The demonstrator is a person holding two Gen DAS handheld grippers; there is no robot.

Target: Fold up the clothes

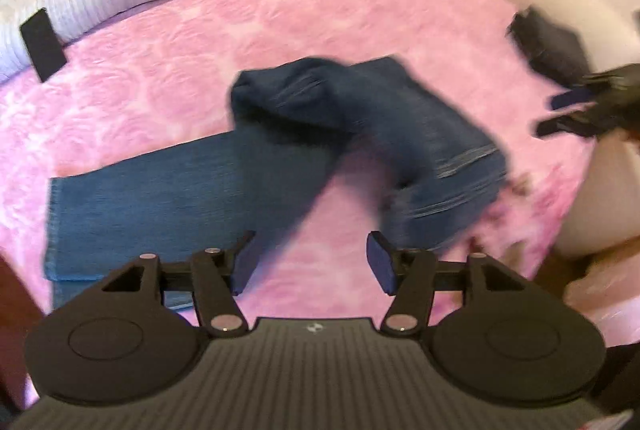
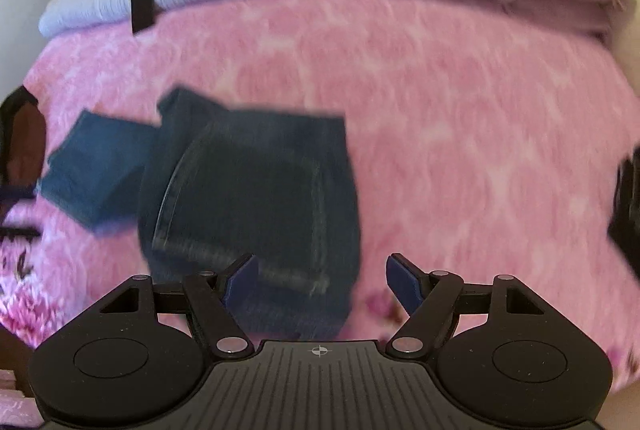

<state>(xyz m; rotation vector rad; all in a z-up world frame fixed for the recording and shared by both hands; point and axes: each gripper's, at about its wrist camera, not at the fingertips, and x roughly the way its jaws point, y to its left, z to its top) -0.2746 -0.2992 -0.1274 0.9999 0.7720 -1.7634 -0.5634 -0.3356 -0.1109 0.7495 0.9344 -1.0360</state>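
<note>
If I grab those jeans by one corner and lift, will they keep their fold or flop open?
Probably flop open: the jeans lie loosely bunched on the pink blanket, not in a neat fold. The denim looks thick, so likely fairly heavy and draping. One leg lies flat and would probably trail. Both grippers are open, holding nothing.

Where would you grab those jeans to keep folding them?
Probably at the leg hem, the flat free end of the jeans lying spread on the pink blanket. The open left gripper is closest; coming in low from the near edge, one finger could slip under the hem. The bunched waist end is thicker and harder to pinch.
</note>
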